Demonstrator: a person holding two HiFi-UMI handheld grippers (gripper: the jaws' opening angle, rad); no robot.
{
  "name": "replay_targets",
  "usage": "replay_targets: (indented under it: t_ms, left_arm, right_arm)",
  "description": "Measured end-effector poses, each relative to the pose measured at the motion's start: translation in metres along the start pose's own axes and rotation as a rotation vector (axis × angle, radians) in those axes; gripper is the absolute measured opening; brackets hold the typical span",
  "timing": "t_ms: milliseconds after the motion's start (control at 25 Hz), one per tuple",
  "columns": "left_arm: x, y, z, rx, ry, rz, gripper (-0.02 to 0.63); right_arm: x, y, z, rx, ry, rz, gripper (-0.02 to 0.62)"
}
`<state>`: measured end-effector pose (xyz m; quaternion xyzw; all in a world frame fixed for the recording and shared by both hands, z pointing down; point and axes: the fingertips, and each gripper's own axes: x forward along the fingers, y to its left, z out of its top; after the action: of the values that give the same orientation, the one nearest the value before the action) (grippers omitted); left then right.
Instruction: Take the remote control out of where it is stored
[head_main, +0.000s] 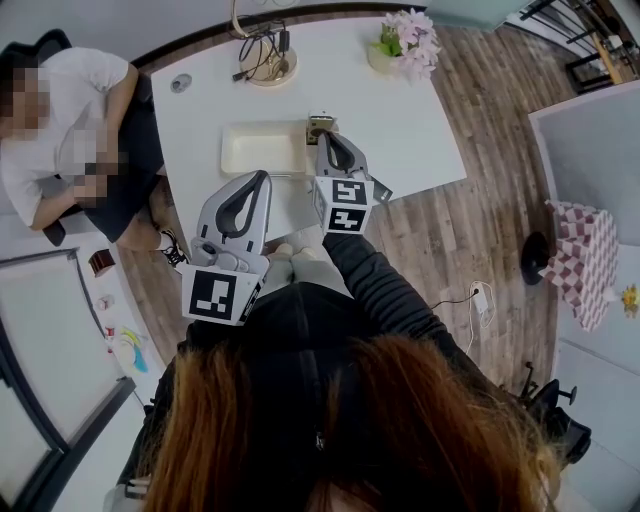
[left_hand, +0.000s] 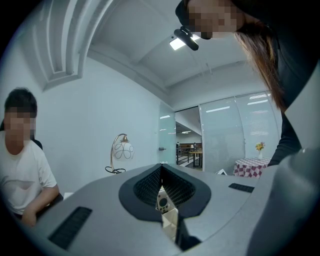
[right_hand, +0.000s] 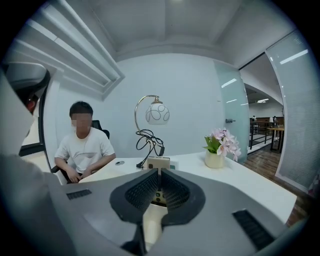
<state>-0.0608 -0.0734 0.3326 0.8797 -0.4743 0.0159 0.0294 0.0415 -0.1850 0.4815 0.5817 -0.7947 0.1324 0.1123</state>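
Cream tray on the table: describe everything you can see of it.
The cream tray is a shallow rectangle with rounded corners and a raised rim, plastic by its look. It lies flat on the white table and looks empty. A small box stands at its right end, where the right gripper reaches over that corner.

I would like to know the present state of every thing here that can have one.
left gripper: fingers shut, holding nothing.
right gripper: fingers shut, holding nothing.
remote control: not gripped, seen just beyond the right gripper.
tray: flat on the table.
holder box: upright on the table, at the tray's far corner.
lamp: upright, seems unlit.
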Motion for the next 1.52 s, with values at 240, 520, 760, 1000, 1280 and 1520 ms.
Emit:
replay_targets:
  t_ms: [240,520,760,1000,1280,1520]
  left_arm:
    - [-0.003,0.002,-0.001,-0.004,0.003,0.004,0.009]
    - [-0.013,0.008,-0.002,0.0,0.003,0.023,0.009]
    - [-0.02,0.014,-0.006,-0.004,0.023,0.041,0.009]
    - [-0.022,0.017,-0.008,-0.003,0.023,0.045,0.009]
    - [-0.023,0.017,-0.009,-0.001,0.031,0.047,0.009]
    - [-0.021,0.017,-0.008,-0.014,0.022,0.042,0.009]
  right_arm:
    - [0.014,-0.001,-0.013,0.03,0.025,-0.057,0.118]
    - [0.029,0.007,-0.027,0.047,0.086,-0.107,0.239]
    - [0.032,0.004,-0.025,0.062,0.059,-0.146,0.239]
    - [0.036,-0.003,-0.033,0.06,0.08,-0.171,0.236]
    - [0.038,0.0,-0.035,0.027,0.087,-0.169,0.195]
    - [0.038,0.0,-0.036,0.029,0.097,-0.131,0.192]
